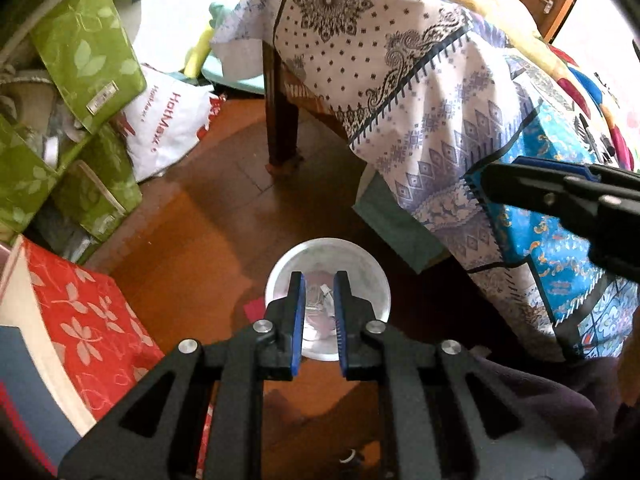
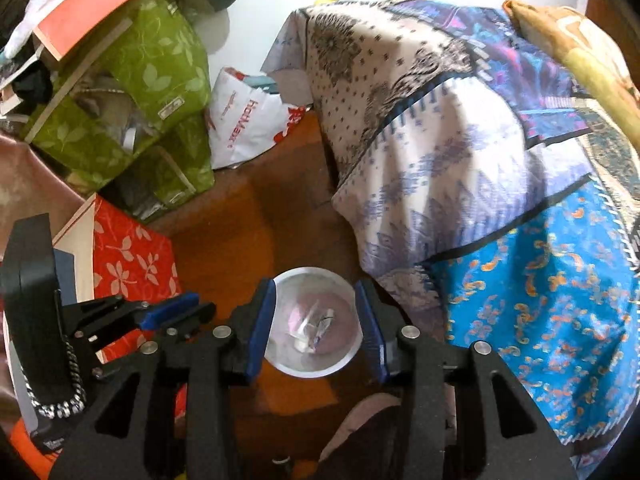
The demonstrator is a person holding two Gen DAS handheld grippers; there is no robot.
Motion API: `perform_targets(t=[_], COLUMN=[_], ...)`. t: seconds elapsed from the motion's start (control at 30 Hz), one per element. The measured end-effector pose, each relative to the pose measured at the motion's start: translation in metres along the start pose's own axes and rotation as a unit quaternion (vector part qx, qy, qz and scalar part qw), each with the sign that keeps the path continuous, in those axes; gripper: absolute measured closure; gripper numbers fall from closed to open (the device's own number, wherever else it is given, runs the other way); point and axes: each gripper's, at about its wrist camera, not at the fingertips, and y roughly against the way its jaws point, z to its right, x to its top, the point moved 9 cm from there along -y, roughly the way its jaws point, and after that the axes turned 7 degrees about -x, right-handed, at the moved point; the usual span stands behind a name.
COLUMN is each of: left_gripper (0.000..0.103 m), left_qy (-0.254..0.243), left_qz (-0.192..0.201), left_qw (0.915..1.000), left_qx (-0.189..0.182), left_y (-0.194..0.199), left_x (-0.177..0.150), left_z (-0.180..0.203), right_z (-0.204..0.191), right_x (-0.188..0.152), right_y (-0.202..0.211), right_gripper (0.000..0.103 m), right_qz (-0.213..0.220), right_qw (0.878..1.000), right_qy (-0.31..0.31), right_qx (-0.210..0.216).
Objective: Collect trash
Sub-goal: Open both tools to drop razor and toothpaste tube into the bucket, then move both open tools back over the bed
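The round white plastic trash bin stands on the brown wooden floor, with crumpled scraps inside. Both grippers hang above its rim: left gripper jaws slightly apart and empty, right gripper jaws spread wide and empty. A patterned cloth hangs just beside the bin.

Seen from above, the left gripper hangs over a white bin on the wooden floor, its blue-padded fingers a narrow gap apart with crumpled trash in the bin showing between them. Beyond and to the right, a patterned cloth drapes a table, and the right gripper pokes in from the right edge in front of that cloth. Green boxes and a red box sit to the left.
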Motion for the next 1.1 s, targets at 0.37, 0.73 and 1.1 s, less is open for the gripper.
perform_targets(t=[0.37,0.73,1.1], left_gripper=[0.083,0.078,0.056], left_qy=[-0.044,-0.105,-0.178], left_qz=[0.064,0.127,0.155], left_qw=[0.997,0.9859,0.9691], left_qx=[0.004,-0.028,-0.071], left_y=[0.077,0.145,0.159], left_x=[0.012,0.026,0.034], left_z=[0.039,0.124,0.24], right_z=[0.019,0.062,0.153], right_x=[-0.006,-0.027,-0.071], right_y=[0.071,0.16,0.227], right_gripper=[0.065,0.065,0.065], right_qz=[0.055,0.131,0.187], right_qw=[0.998,0.988,0.967], right_qy=[-0.027,-0.084,-0.144], right_qx=[0.004,-0.013,-0.093])
